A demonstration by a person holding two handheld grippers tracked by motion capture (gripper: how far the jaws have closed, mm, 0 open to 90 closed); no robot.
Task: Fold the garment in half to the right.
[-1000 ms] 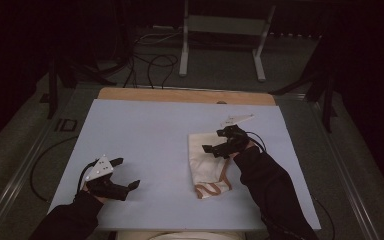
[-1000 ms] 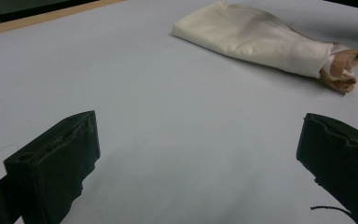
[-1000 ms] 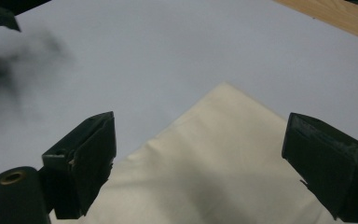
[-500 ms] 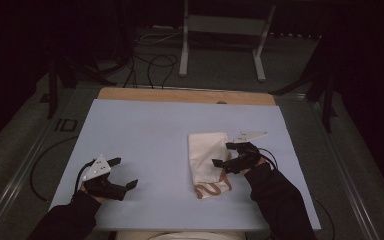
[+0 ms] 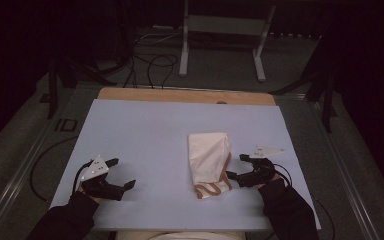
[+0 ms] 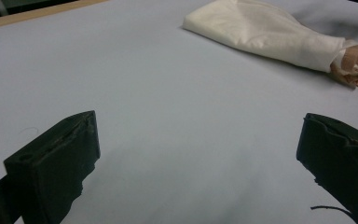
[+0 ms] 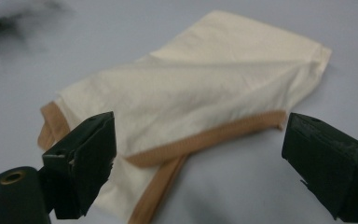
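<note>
A folded cream cloth with a tan-brown trim lies on the pale desk, right of centre and toward the person's side, its trimmed end pointing to the near edge. The right hand-held gripper sits just beside the cloth's right edge, low over the desk, with its jaws spread wide and nothing between them; in the right gripper view the cloth lies just ahead of the two black jaws, the tan band running across between them. The left hand-held gripper rests well apart from the cloth at the near left of the desk, its jaws likewise wide apart and empty; in the left gripper view the cloth lies far off at the upper right. The work in hand looks like folding the cloth, and the step appears to be the approach for another grasp along its right edge. The next move probably calls for lowering the right jaws onto the trimmed edge and closing on all the layers together, so the fold does not slip open; the left gripper may need to come across to steady or lift the other side.
</note>
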